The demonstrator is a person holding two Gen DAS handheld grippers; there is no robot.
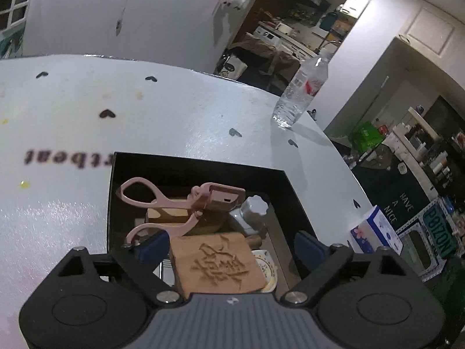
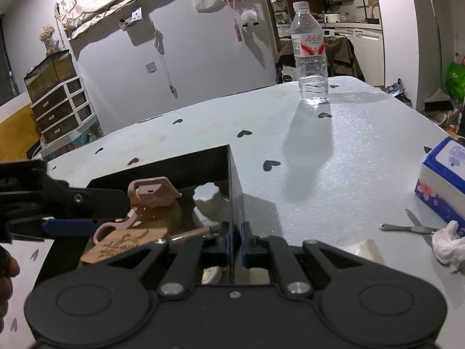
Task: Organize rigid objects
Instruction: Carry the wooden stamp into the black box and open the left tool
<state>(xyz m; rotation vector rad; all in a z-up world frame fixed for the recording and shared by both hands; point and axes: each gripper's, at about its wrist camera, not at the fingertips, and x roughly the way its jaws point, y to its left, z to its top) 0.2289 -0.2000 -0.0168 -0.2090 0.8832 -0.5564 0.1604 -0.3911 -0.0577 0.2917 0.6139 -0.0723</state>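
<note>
So: one black box, lower centre of the left wrist view, open top, thin straight walls, sitting on a white table with a foamy, pebbled cover printed with small black hearts. Inside the box, counted: one pink tool with two loop handles and a boxy head, lying on top; one wooden block with a carved pattern, flat and square-edged; one white knob-topped jar at the right side; one rounded wooden piece under the pink tool; a pale round dish edge at the bottom. Box is crowded, little free floor left.

Left gripper hangs over the box, jaws spread wide, nothing between the blue pads; pink tool handle sits just beside the left pad, contact unclear.

Right gripper is clenched on the box's right wall, one thin black panel pinched between the pads.

On the table outside the box: one clear water bottle upright near the far edge, one tissue pack at right, one pair of metal scissors, one crumpled tissue. Wide open table between the box and the bottle.
</note>
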